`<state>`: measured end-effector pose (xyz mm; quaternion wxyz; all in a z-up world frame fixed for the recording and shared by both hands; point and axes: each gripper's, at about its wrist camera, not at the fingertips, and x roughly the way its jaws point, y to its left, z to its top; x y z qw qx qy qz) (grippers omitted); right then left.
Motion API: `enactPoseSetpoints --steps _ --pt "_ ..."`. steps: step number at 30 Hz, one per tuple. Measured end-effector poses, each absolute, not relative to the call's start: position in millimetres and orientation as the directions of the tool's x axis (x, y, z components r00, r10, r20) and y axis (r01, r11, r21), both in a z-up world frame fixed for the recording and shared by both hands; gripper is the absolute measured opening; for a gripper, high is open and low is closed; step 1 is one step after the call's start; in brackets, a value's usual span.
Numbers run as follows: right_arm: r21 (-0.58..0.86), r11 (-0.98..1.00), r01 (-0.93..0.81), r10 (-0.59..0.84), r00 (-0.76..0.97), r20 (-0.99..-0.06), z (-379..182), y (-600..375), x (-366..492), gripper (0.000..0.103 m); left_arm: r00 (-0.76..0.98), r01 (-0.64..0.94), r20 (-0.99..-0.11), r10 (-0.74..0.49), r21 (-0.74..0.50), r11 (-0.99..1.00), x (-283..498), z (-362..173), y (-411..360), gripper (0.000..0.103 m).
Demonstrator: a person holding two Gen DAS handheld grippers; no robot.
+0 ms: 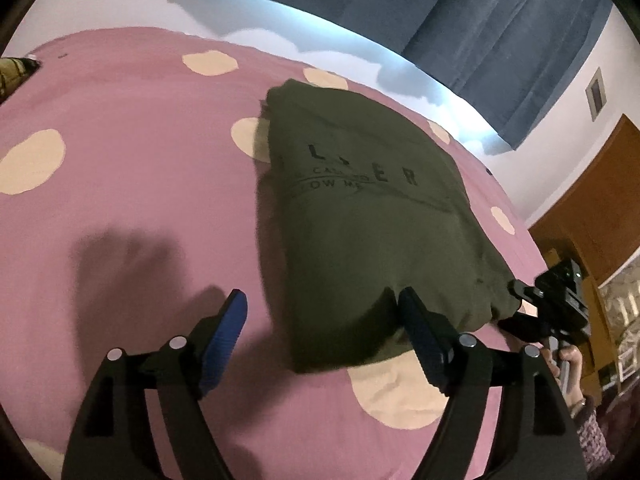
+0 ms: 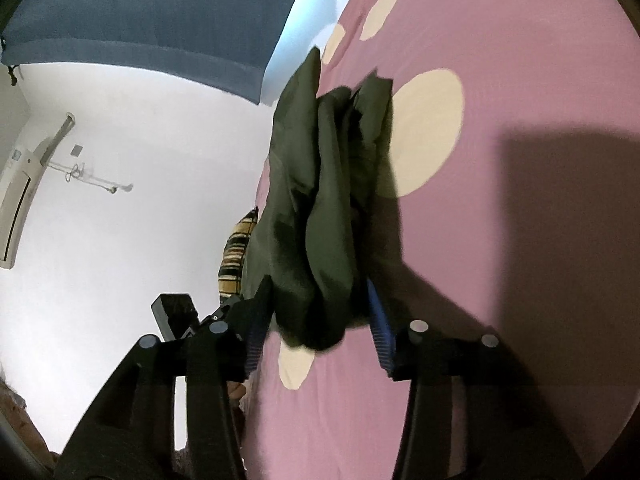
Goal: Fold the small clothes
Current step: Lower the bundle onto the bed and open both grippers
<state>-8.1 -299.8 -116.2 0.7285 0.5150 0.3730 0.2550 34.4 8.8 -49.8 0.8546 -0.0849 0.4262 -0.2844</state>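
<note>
Already folded into a narrow stack, the olive-green shirt [image 1: 360, 208] lies on the pink spotted bedsheet [image 1: 132, 184], stretching away ahead of the left gripper [image 1: 324, 336] with its near hem raised off the sheet. That gripper's jaws stand wide apart; its right finger [image 1: 420, 332] presses against the hem while the left finger hangs over bare sheet, so it has hold of nothing (at most it steadies the edge). The right gripper [image 2: 316, 324] comes in from the side, and several layers of cloth bunch between its two blue pads [image 2: 380, 320]. The pads sit fairly far apart, kept so by the thick bundle, and appear to pinch it, though the frame is blurred. Probably the hem is held up so that it can be carried forward over the far half.
</note>
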Motion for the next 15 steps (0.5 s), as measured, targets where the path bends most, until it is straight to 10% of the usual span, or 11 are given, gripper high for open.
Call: enactPoseSetpoints --steps 15 --pt "0.67 0.73 0.135 0.454 0.636 -0.624 -76 -261 -77 0.086 0.618 0.338 -0.707 -0.343 -0.154 0.928 -37 -35 -6 0.082"
